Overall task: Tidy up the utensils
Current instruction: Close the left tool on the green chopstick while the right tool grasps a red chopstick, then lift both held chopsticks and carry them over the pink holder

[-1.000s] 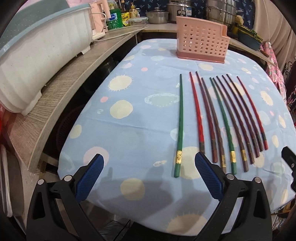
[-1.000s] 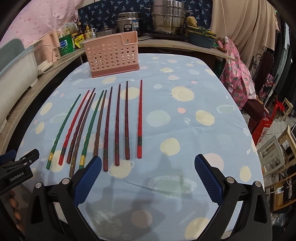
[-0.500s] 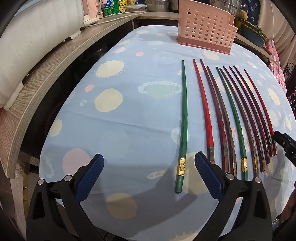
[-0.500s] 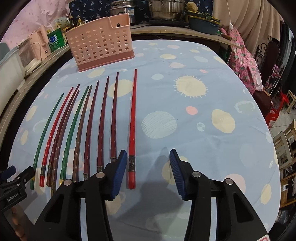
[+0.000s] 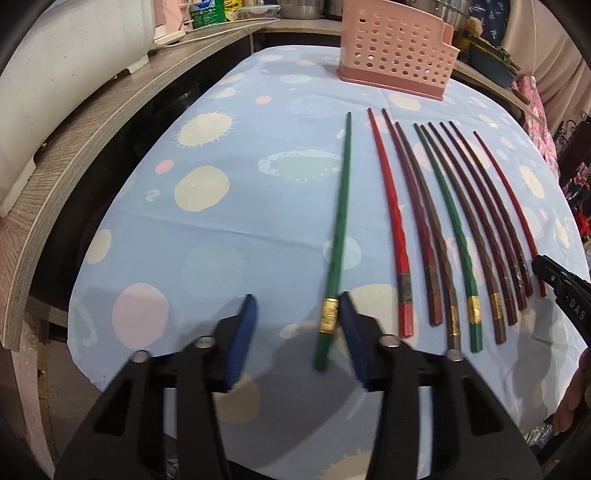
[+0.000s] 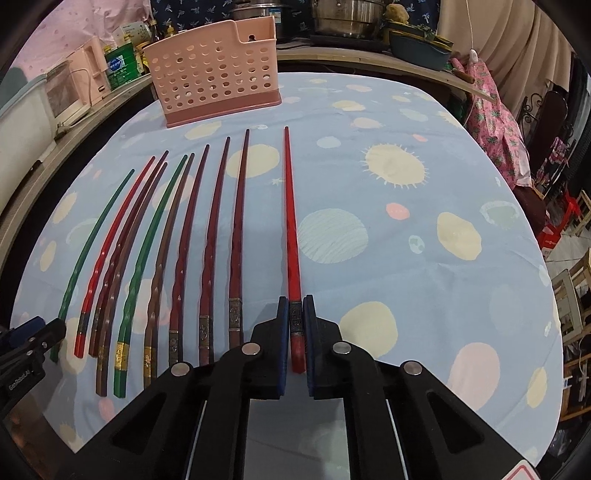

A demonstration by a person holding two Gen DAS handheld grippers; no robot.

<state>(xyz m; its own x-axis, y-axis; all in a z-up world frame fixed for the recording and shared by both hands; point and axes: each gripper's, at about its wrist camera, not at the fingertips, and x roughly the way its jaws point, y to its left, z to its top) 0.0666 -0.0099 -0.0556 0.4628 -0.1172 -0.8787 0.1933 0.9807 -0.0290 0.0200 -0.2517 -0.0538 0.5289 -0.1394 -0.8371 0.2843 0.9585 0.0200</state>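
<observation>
Several chopsticks lie side by side on the blue spotted tablecloth [image 5: 229, 206]. My left gripper [image 5: 297, 321] is partly closed around the near end of the leftmost green chopstick [image 5: 338, 236]; its right pad touches the gold band and the left pad stands apart. My right gripper [image 6: 295, 325] is shut on the near end of the rightmost red chopstick [image 6: 291, 221], which still lies on the cloth. A pink perforated utensil holder [image 5: 397, 55] [image 6: 218, 70] stands at the far end of the table.
A wooden counter [image 5: 92, 140] with a white appliance runs along the left. Pots and bottles [image 6: 343, 16] stand behind the holder. The table's right edge drops off to chairs [image 6: 569, 288]. The right gripper's tip [image 5: 561, 284] shows in the left wrist view.
Both grippers moved forward and down to the chopstick ends. The right gripper closed fully on the red chopstick. The left gripper narrowed around the green chopstick.
</observation>
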